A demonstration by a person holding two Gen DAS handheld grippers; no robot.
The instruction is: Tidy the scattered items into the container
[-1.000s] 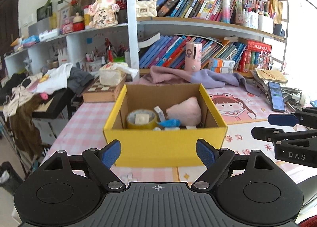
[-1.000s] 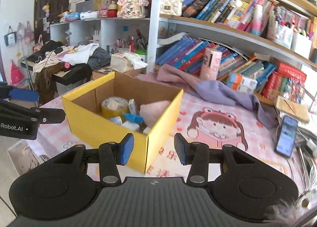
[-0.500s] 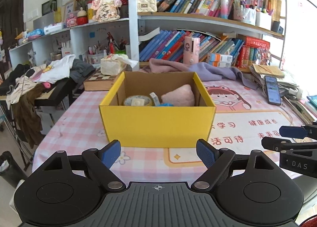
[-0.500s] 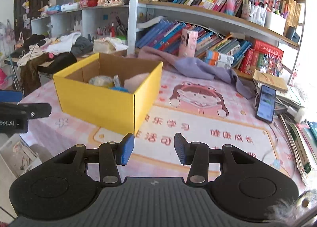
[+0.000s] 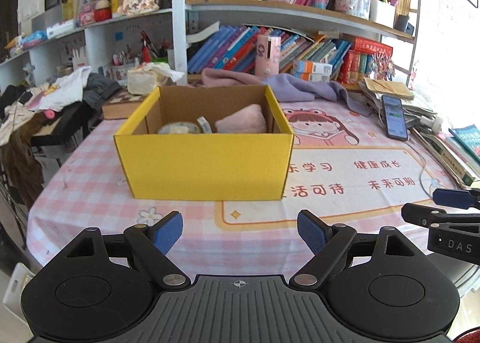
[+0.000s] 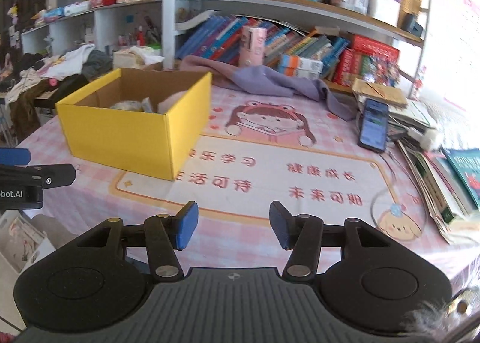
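Observation:
A yellow cardboard box (image 5: 204, 163) stands on the pink checked tablecloth; it also shows in the right wrist view (image 6: 132, 136). Inside it lie a pink plush (image 5: 241, 122), a tape roll (image 5: 179, 128) and a small tape piece (image 5: 205, 124). My left gripper (image 5: 239, 230) is open and empty, near the table's front edge, in front of the box. My right gripper (image 6: 233, 224) is open and empty, to the right of the box over the printed mat. The right gripper's side shows in the left wrist view (image 5: 450, 208).
A phone (image 6: 373, 124) lies at the right next to stacked books and papers (image 6: 444, 181). A purple cloth (image 6: 270, 80) lies behind the box, before the bookshelves. A pink bottle (image 5: 268, 55) stands at the back. A chair with clothes (image 5: 51, 103) stands left.
Both grippers have pulled back from the box toward the table's front edge; the box looks smaller and farther. The right gripper's jaws have opened wider. The items stay in the box.

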